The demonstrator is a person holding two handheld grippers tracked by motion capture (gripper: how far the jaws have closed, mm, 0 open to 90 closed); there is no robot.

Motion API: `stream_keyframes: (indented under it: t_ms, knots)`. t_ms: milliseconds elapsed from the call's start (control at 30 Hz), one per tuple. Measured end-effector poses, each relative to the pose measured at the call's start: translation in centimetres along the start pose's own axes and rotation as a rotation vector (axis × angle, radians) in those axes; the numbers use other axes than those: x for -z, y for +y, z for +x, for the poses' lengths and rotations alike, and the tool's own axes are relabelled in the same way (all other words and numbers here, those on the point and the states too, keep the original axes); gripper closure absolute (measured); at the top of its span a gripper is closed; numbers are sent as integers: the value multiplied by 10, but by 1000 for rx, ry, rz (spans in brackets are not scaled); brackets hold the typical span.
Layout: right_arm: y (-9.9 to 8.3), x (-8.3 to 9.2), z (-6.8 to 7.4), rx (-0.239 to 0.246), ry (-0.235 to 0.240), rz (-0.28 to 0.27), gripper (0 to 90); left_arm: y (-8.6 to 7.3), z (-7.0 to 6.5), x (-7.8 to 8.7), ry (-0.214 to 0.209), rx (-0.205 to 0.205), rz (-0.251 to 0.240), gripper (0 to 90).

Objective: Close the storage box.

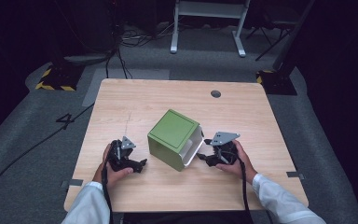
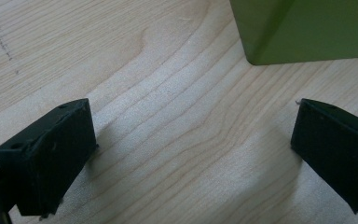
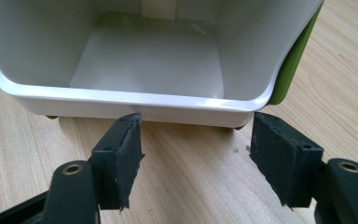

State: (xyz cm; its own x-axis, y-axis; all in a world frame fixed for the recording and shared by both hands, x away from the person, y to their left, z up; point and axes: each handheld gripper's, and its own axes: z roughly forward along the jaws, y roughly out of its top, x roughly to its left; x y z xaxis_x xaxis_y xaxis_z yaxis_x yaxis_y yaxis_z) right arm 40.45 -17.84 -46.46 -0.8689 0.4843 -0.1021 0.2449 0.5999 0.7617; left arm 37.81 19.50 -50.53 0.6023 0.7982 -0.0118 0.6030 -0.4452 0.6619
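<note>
The box (image 1: 175, 138) lies tipped on its side near the middle of the table (image 1: 242, 112), its open mouth turned toward my right gripper (image 1: 204, 158), which sits just beside its rim. My left gripper (image 1: 142, 163) rests on the table at the box's other side, nearer the front edge.

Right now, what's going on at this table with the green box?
A person holds a gripper in each hand beside a green box lying on its side on the wooden table, its white inside facing the right gripper. That gripper's jaws stand apart just before the rim, gripping nothing. The left gripper rests open near the box's other side.
</note>
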Motion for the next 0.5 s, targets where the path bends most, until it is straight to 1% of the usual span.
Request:
stream_keyframes:
  t_ms: [367,500]
  knots:
    - [0,1,-1,11,0,1,346,0,0,0,0,0,0,1]
    - [-2,2,-5,13,2,9,341,0,0,0,0,0,0,1]
